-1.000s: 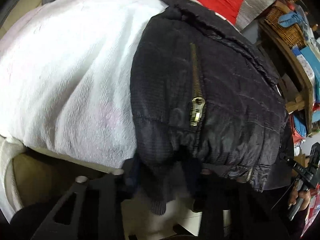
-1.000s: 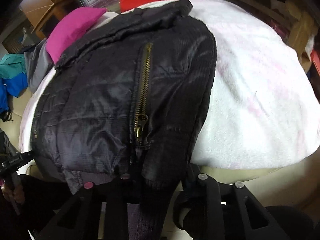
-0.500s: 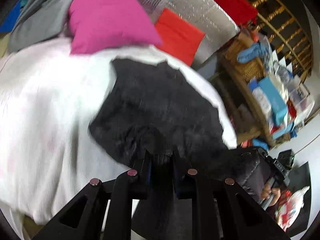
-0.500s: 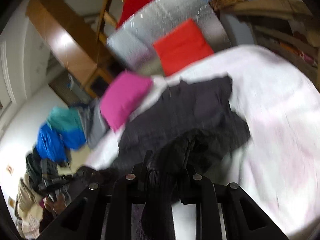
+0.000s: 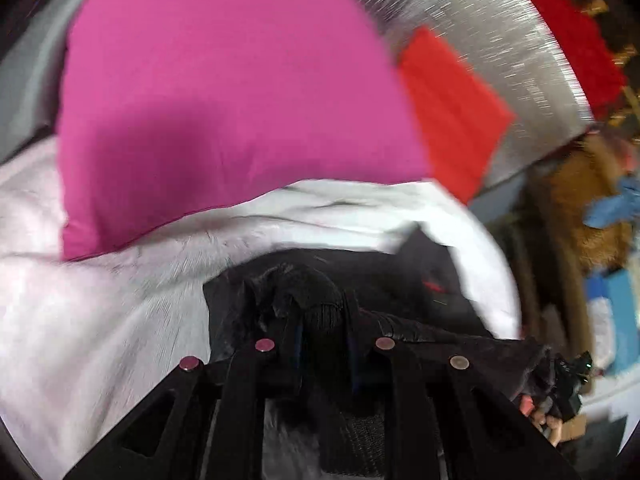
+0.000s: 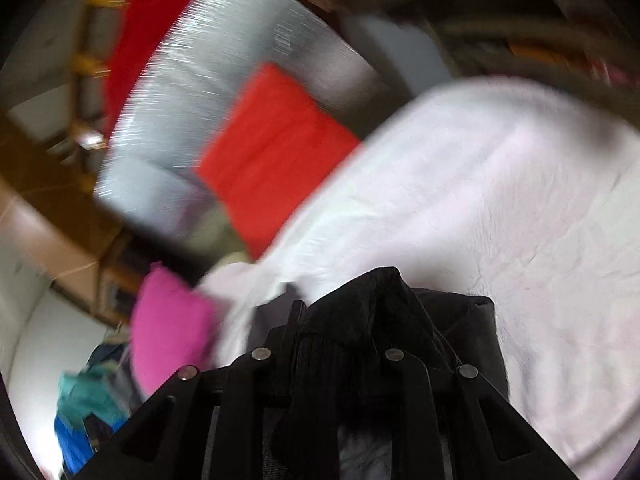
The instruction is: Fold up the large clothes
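Black quilted jacket (image 5: 320,312) pinched at its ribbed hem in left gripper (image 5: 322,344); right gripper (image 6: 340,344) likewise clamped on bunched hem. Rest of garment trailing just ahead of and below both tongs over white bedcover (image 6: 500,200). Pink pillow (image 5: 224,100) beyond (frames blurred). Probably soft, bulky, slippery-shelled; knit hem the surest hold.

Pink pillow (image 5: 224,96) blocks ahead-left; red cushion (image 6: 272,156) behind; white blanket (image 6: 500,208) free on right.
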Available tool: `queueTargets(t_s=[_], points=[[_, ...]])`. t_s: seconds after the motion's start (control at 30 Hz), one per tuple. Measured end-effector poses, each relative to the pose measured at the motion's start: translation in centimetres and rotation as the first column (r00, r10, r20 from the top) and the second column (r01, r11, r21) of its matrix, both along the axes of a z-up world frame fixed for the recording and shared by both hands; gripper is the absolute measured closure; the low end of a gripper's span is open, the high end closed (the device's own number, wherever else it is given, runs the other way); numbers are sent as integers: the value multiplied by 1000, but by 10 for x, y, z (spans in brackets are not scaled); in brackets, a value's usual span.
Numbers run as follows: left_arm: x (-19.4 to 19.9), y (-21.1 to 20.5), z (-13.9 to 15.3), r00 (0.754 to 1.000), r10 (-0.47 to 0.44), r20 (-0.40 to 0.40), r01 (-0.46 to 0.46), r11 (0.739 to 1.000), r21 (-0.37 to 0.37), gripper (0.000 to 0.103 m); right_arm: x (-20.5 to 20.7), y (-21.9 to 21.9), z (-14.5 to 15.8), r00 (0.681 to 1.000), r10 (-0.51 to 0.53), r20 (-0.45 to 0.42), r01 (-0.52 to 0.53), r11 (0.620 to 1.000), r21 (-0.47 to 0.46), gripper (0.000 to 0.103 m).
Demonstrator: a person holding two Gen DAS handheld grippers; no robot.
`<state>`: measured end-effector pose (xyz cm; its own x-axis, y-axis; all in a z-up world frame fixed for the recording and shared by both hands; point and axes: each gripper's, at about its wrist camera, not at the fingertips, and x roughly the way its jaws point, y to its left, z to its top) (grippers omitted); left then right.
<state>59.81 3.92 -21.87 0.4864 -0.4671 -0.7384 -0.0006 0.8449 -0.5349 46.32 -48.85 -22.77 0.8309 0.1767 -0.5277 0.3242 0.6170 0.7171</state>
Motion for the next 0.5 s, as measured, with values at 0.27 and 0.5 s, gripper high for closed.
queueTargets(t_s=[0.27, 0.5], points=[[32, 0, -53, 999, 27, 18, -25, 996, -85, 80, 51, -35, -68, 997, 60, 55, -76, 932, 353, 62], [8, 57, -9, 982, 189, 10, -170, 902, -396, 25, -11, -82, -58, 965, -98, 244, -64, 812, 580, 17]])
